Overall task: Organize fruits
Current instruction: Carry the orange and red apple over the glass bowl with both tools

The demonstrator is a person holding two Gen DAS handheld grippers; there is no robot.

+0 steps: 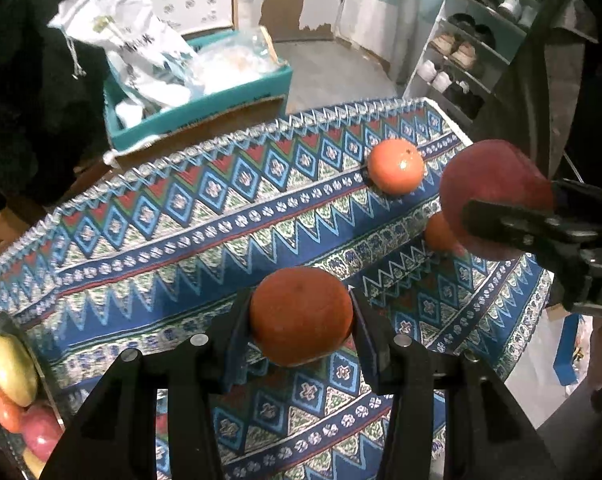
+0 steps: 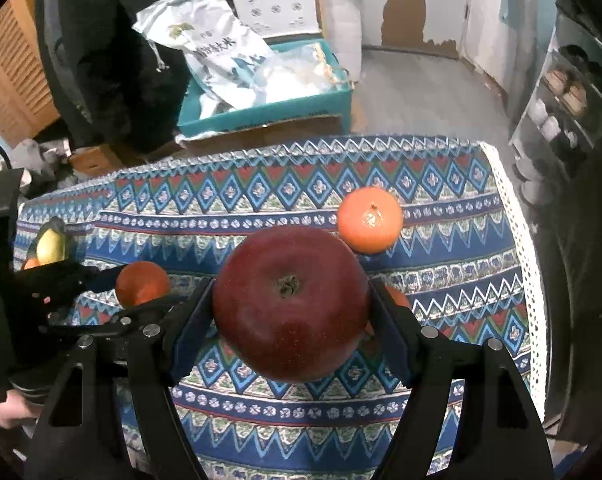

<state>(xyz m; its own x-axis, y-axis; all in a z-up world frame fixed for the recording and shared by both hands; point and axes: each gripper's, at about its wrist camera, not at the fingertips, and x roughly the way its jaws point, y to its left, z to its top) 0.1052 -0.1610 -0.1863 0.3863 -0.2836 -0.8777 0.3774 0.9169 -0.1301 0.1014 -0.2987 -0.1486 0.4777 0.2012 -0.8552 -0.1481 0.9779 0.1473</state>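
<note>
My left gripper [image 1: 301,316] is shut on an orange [image 1: 301,308] and holds it above the patterned tablecloth [image 1: 181,220]. To its right, my right gripper [image 1: 513,204] grips a red apple [image 1: 493,184]. In the right wrist view the right gripper [image 2: 292,308] is shut on that apple [image 2: 291,304], stem end facing the camera. At the left of that view is the left gripper [image 2: 137,292] with its orange [image 2: 143,282]. One orange [image 1: 397,166] [image 2: 369,220] lies on the cloth near the far right. Another orange [image 1: 441,236] [image 2: 399,298] is partly hidden behind the apple.
A bowl [image 1: 41,364] at the table's left end holds a yellow fruit [image 1: 11,372] [image 2: 51,246] and red and orange ones. Past the far edge stands a teal box [image 1: 205,112] [image 2: 269,110] with white bags. A shoe rack [image 1: 461,52] stands at the right.
</note>
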